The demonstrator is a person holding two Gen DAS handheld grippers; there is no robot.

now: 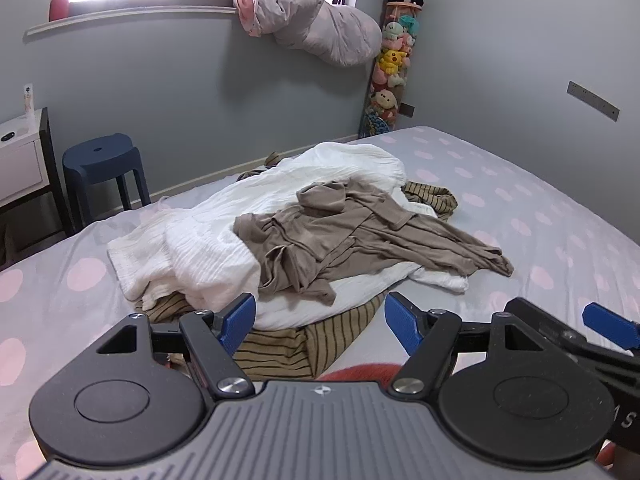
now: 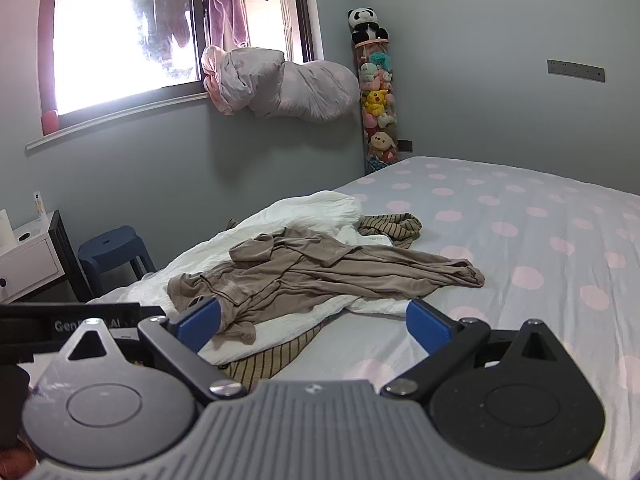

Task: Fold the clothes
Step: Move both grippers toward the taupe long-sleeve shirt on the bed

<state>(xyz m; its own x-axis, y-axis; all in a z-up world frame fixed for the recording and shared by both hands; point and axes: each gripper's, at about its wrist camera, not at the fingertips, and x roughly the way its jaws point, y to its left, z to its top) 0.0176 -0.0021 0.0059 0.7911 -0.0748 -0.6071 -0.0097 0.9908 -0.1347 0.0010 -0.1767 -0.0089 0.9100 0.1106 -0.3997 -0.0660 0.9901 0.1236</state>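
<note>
1. Both tools hover short of the pile. My left gripper [image 1: 320,322] is spread wide with nothing between the blue pads; my right gripper [image 2: 314,326] likewise, spread and empty.
2. The clothes lie heaped at the near-left part of the bed [image 1: 540,208]: taupe shirt [image 1: 332,236] on top, white crinkled garment [image 1: 208,248] under it, striped garment [image 1: 316,340] lowest, its edge nearest my left pads.
3. Risk: the layers overlap, so a deep pinch on the taupe shirt may also catch the white cloth below and drag the whole heap.
4. Risk: the taupe fabric looks thin and limp, sleeves twisted; lifted by one point, I expect it to bunch rather than open flat.
5. Textures: white is gauzy and wrinkled, bulky; striped is a ribbed-looking knit, olive with dark lines; the bedsheet is smooth, grey with pink dots.
</note>
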